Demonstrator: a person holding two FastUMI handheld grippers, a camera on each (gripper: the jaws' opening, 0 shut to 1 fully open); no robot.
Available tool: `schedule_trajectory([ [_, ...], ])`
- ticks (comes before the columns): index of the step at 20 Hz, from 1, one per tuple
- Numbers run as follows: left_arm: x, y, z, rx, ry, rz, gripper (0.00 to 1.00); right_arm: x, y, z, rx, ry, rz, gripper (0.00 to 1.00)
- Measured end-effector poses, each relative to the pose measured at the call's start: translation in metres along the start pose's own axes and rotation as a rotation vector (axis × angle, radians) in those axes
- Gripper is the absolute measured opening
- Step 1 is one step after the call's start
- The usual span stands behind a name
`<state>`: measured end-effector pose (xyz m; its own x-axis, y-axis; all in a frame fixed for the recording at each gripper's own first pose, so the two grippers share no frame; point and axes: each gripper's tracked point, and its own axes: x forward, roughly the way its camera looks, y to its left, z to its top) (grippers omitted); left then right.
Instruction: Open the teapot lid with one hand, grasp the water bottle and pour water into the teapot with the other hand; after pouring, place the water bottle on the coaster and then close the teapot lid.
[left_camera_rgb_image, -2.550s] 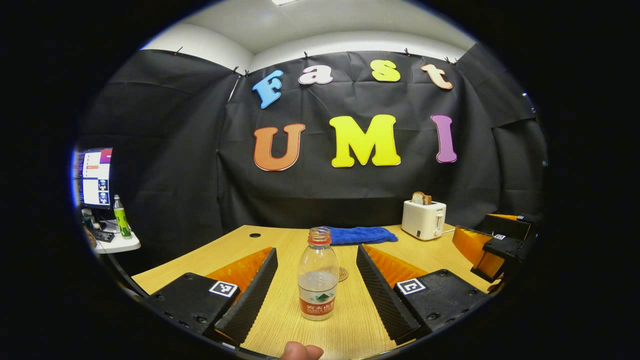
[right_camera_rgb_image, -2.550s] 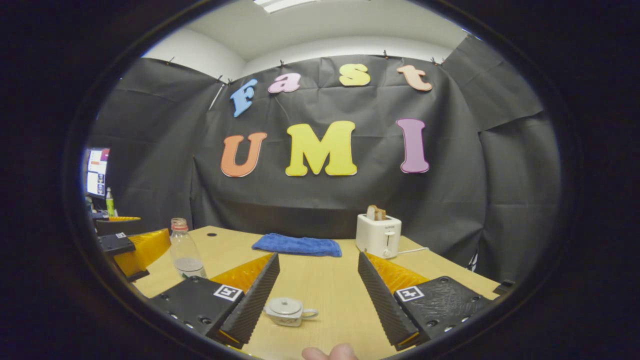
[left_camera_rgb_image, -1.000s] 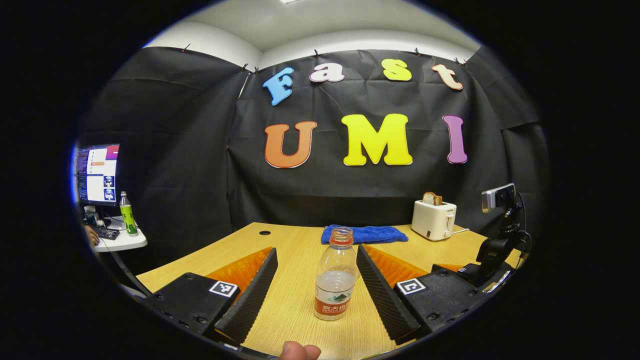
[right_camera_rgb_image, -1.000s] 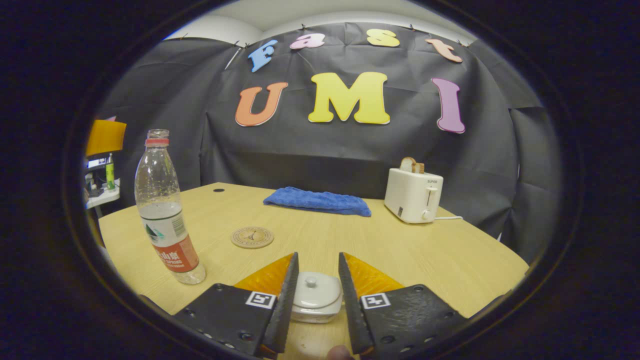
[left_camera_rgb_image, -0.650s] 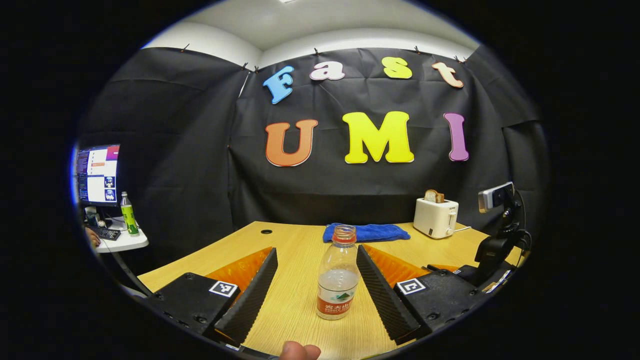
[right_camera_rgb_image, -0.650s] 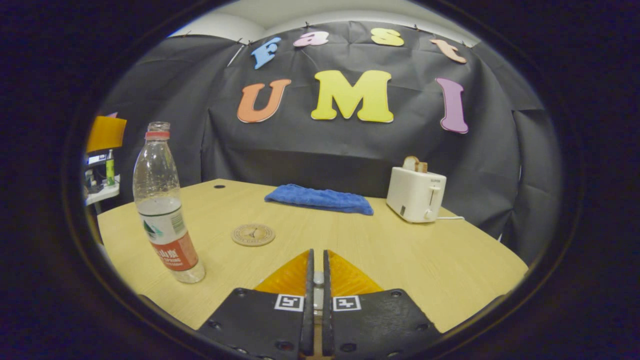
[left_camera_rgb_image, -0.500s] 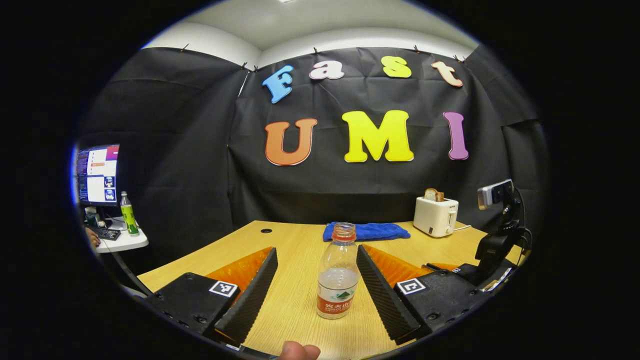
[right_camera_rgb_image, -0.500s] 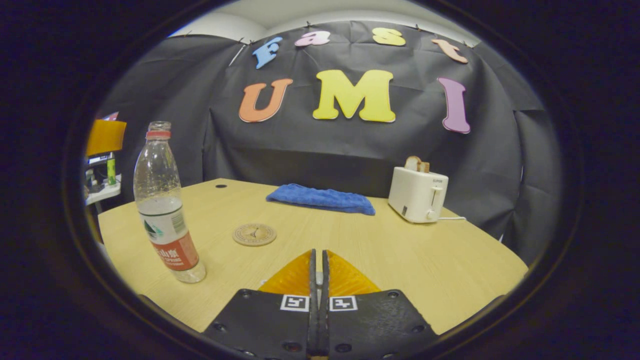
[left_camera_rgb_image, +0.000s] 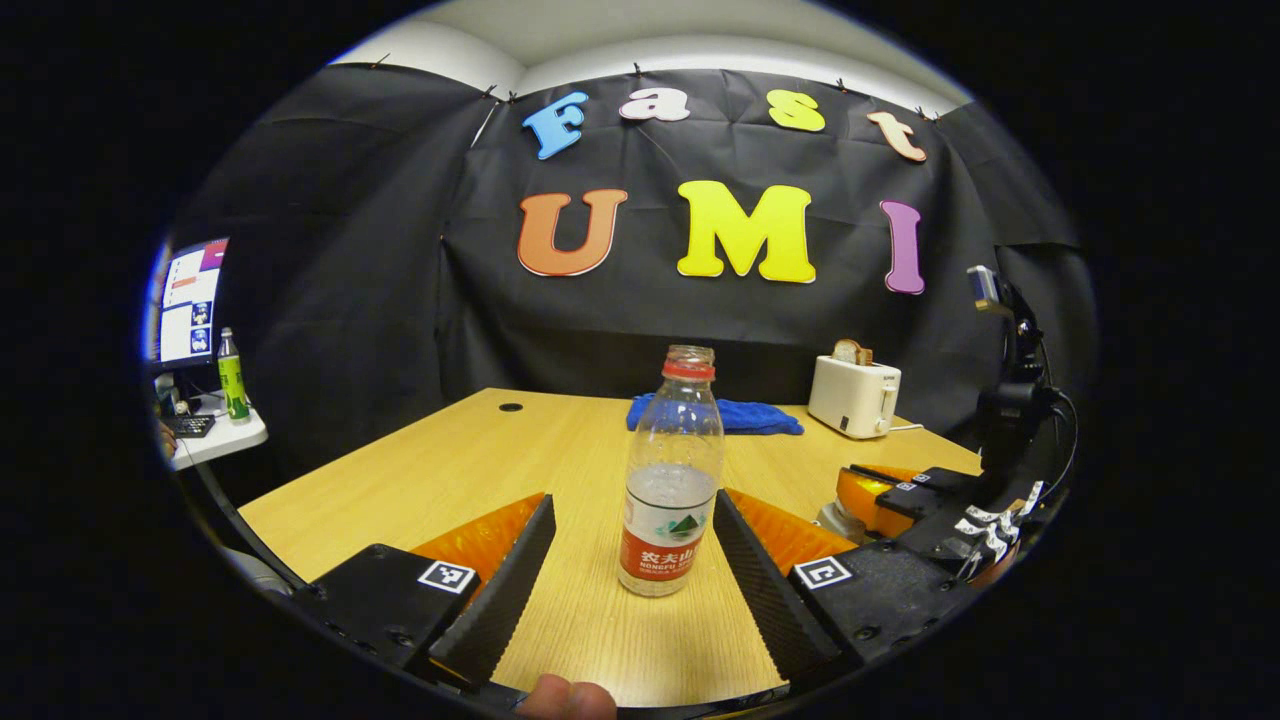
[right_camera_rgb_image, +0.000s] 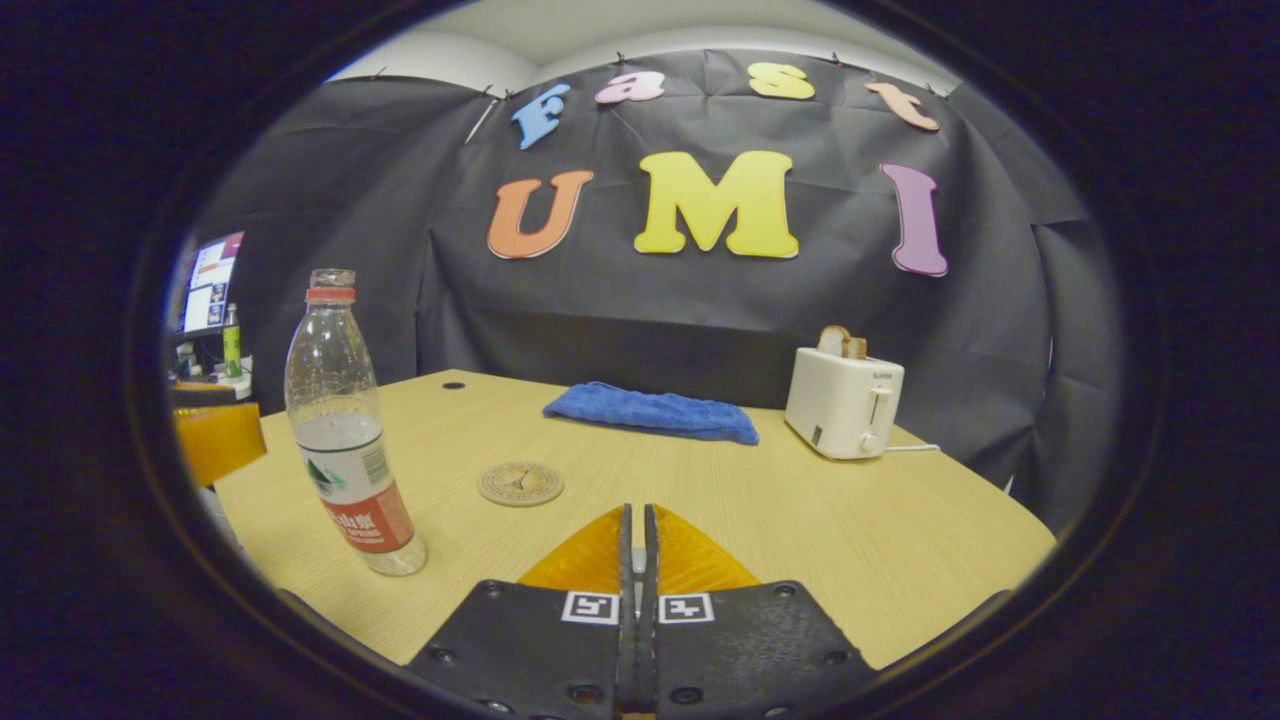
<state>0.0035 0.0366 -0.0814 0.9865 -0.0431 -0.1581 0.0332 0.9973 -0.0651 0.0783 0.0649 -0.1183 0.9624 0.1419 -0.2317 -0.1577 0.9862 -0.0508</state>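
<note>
the left gripper (left_camera_rgb_image: 634, 560) is standing wide open with the water bottle (left_camera_rgb_image: 668, 478) upright on the table (left_camera_rgb_image: 480, 455) between its fingers, touching neither, while the right gripper (right_camera_rgb_image: 637, 560) is closing almost fully on something pale that i am judging to be the teapot lid's knob, though too little of it is showing to be sure. the uncapped bottle is looking thin-walled, light and about a third full, so i am judging it soft enough to buckle and spill under a hard squeeze. the labelled lower body is looking like the firmest place to take hold, and the coaster (right_camera_rgb_image: 520, 484) is waiting on the table just beyond.
</note>
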Motion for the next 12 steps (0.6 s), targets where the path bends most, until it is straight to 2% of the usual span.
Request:
schedule_trajectory([
  [7, 0.029, -0.008, -0.034, -0.003, 0.08, -0.026, 1.0, -0.015, -0.008, 0.022, 0.002, -0.039, 0.015, 0.0],
  [12, 0.048, -0.007, -0.041, 0.002, 0.092, -0.014, 1.0, -0.027, -0.022, 0.02, 0.006, -0.041, 0.005, 0.0],
])
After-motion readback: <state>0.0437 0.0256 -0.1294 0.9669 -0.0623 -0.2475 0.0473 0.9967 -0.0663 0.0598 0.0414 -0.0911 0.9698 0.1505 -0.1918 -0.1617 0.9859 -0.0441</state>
